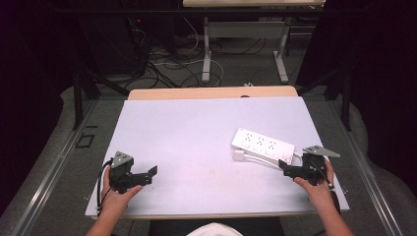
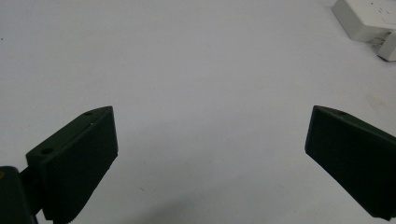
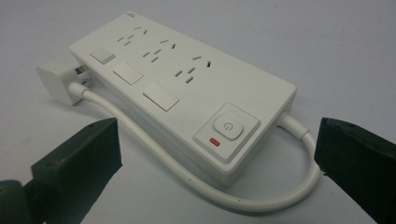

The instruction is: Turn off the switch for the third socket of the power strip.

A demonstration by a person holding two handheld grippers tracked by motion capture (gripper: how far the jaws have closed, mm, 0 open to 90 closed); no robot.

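White power strip (image 3: pixel 187 88) — red indicator (image 3: pixel 215 142)

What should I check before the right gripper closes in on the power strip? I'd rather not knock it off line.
1. Right gripper open: ok.
2. Left gripper open, over bare table: ok.
3. Power strip lying flat, sockets up: ok.
4. Cable looped along the strip's near side, in the approach path: not ok.
5. Plug lying loose at the far end: ok.
6. Strip switched on: cannot tell.
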